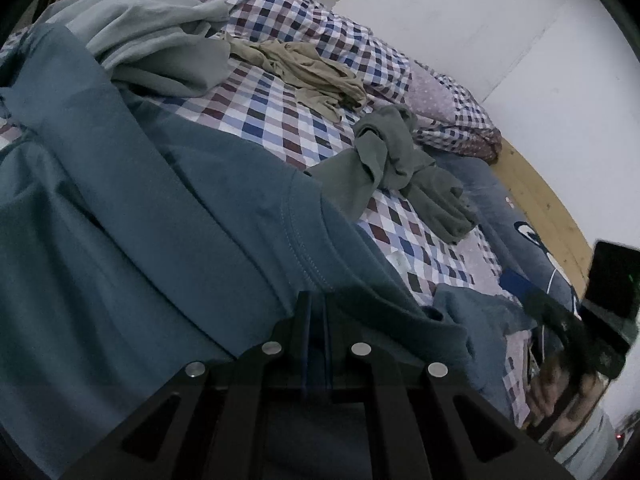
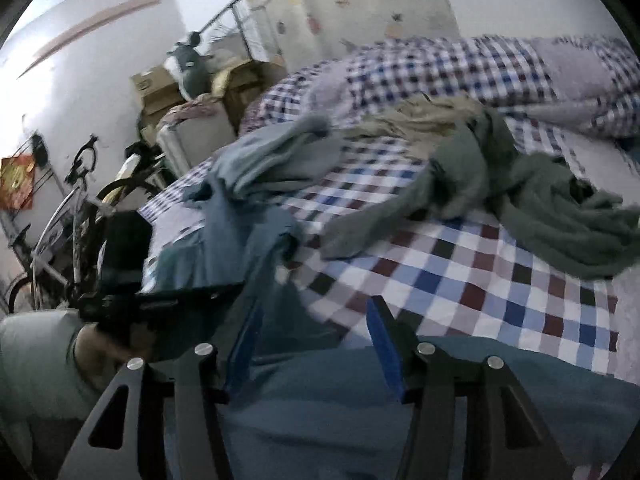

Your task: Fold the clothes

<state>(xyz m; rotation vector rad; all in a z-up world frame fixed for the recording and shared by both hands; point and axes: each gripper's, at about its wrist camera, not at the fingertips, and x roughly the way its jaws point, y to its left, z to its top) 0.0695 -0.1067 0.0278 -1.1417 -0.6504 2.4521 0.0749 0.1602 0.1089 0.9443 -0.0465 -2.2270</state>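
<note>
Item: blue-grey shirt, on the checked bedsheet, filling the 6-to-10 o'clock half of your left wrist view; a stitched hem runs toward the tool.

Left gripper: jaws drawn nearly together, pinched on a fold of the shirt near the hem.

Right gripper: jaws spread wide, nothing between them, hovering over the shirt with bare sheet at 12 o'clock.

Other stock on the bed, left view: pale grey garment at 11 o'clock, touching the shirt; beige garment at 12; olive garment at 2, knotted.

Risks, as judged:
- Your single pinch is shallow; a quick lift may let the layer slip, or take only one layer.
- Dragging toward 11 o'clock may carry the pale grey garment along, since the two overlap.
- The right tool is blurred in its view; closing it now may catch the sheet with the cloth.

Pose: left tool pitched low, nearly flat to the cloth, your hand behind it. Right tool tilted down, fingers pointing across the bed.
</note>
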